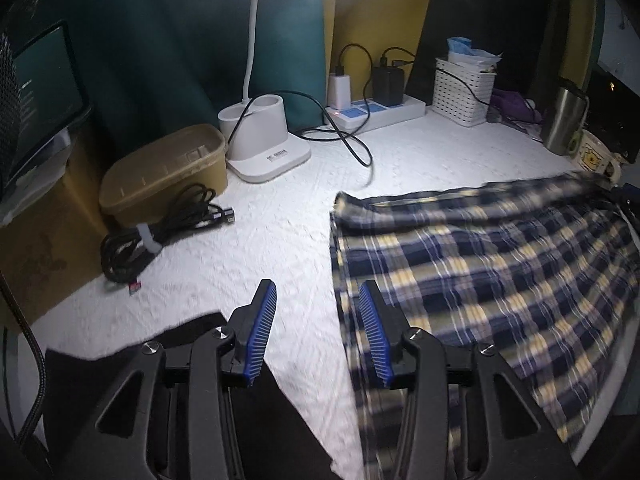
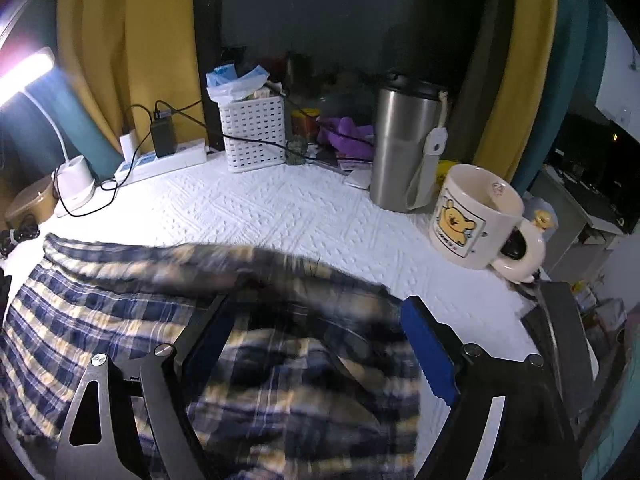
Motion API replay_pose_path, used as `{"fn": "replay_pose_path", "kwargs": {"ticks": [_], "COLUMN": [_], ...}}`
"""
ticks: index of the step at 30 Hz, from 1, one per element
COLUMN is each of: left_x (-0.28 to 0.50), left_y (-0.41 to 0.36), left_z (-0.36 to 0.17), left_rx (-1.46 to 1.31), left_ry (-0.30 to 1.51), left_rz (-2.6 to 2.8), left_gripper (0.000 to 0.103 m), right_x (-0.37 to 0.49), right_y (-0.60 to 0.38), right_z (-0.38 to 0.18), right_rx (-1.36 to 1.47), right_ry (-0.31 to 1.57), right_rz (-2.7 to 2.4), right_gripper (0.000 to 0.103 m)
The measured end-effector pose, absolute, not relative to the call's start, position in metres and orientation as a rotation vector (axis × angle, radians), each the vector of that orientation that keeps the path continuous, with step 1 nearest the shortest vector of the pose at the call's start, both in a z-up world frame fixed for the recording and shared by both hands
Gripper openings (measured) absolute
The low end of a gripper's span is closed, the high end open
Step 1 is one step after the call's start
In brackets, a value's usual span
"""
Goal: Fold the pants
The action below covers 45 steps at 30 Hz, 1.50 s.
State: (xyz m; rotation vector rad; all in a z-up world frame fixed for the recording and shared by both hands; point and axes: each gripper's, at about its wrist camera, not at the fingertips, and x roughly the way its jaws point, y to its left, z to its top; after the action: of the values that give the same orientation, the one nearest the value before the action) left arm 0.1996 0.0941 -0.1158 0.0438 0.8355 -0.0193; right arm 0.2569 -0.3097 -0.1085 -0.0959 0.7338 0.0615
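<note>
Step in hand, by my judgement: a fold is just laid and I am letting go; the next move calls for a fresh grip on an edge of the cloth and another fold across, kept away from the crockery. All places below are given from the pants.

1. White textured table cover [image 1: 280, 240], one. It lies under the pants and runs out past them on the far and left sides.
2. Plaid pants [image 1: 500, 272], one pair. They lie spread on the cover, toward its right and near parts. The far hem is blurred in the right wrist view, so I cannot say whether it lies flat.
3. Steel tumbler [image 2: 404, 148], one, beyond the pants' far right corner, well apart.
4. White slotted basket [image 2: 254, 136], one, beyond the pants at the back.
5. Desk lamp base [image 1: 264, 140], one, far left of the pants.
6. Power strip [image 1: 376, 110], one, behind the pants; two chargers are plugged in.
7. Bear mug [image 2: 476, 220], one, near the pants' right corner.
8. Coiled black cable [image 1: 152, 236], one bundle, left of the pants.
9. My left claw [image 1: 318, 332], one, pads apart on nothing, at the pants' left edge.
10. My right claw [image 2: 316, 340], one, spread wide above the cloth, pinching nothing.
</note>
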Motion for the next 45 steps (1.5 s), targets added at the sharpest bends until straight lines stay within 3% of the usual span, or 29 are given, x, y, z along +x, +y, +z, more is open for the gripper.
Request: {"fn": "replay_pose_path", "kwargs": {"ticks": [14,26,27,29,35,45], "left_x": [0.158,0.148,0.146,0.142,0.130,0.112], "left_y": [0.077,0.075,0.072,0.067,0.060,0.064], "left_z": [-0.139,-0.159,-0.159,-0.161,-0.163,-0.143], "left_rx": [-0.016,-0.048,-0.036,-0.015,0.034,0.030], "left_ry": [0.864,0.912,0.911,0.915,0.894,0.839], "left_rz": [-0.067,-0.111,-0.123,-0.135,-0.137,-0.130], "left_gripper": [0.044,0.043,0.042,0.028,0.004,0.002], "right_x": [0.222,0.231,0.230,0.226,0.209,0.177], "right_y": [-0.309,-0.219,-0.214,-0.202,-0.182,-0.172], "right_z": [-0.109,-0.145,-0.148,-0.155,-0.170,-0.180], "right_rx": [-0.089,-0.131,-0.133,-0.146,-0.176,-0.242], "right_ry": [0.741,0.826,0.834,0.853,0.892,0.927], "right_rz": [0.094,0.330,0.344,0.374,0.424,0.459], "right_gripper": [0.086,0.086,0.086,0.086,0.086,0.086]}}
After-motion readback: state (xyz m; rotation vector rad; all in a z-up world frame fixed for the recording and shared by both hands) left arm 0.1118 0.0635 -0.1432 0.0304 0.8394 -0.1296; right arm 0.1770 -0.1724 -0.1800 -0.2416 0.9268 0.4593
